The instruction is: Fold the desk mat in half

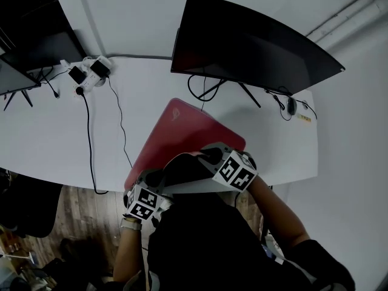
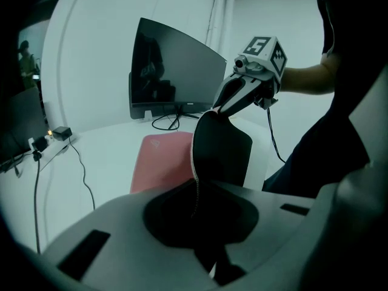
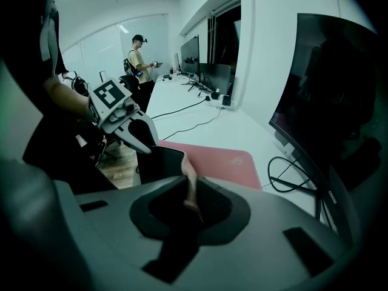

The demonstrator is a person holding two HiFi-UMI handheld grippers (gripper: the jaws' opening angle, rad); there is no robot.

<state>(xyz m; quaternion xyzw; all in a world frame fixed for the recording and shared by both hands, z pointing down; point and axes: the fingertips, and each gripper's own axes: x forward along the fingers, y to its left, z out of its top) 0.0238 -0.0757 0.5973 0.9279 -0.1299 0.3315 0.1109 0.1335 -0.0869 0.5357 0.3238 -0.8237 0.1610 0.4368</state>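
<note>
Desk mat [image 1: 182,132]: red top, black underside. It lies on the white desk [image 1: 54,132] in front of the large monitor, set at an angle to the desk's front edge.
Far part of mat: flat on the desk, red side up, with a faint logo near the far corner.
Near part of mat: lifted off the desk and hanging between the two grippers, black underside facing the person.
Left gripper [image 2: 197,205]: jaws closed on the near edge of the mat at its left end. The stitched edge runs straight down between the pads.
Right gripper [image 3: 191,202]: jaws closed on the same raised edge at its right end. The thin edge is pinched between the pads.
Gripper positions: both are at the desk's front edge, left lower and nearer the person, right higher and over the mat.
Large monitor [image 1: 254,41]: curved, dark screen, standing at the back of the desk. Its stand and looped cables are just behind the mat.
Second monitor [image 1: 36,53]: dark, at the far left of the desk.
Power strip [image 1: 91,71]: at the rear left, with plugs fitted.
Black cable [image 1: 90,138]: runs from the power strip across the desk and over the front edge.
Floor [image 1: 79,217]: wood planks below the desk edge.
Background person [image 3: 142,59]: stands at another desk, well away.
</note>
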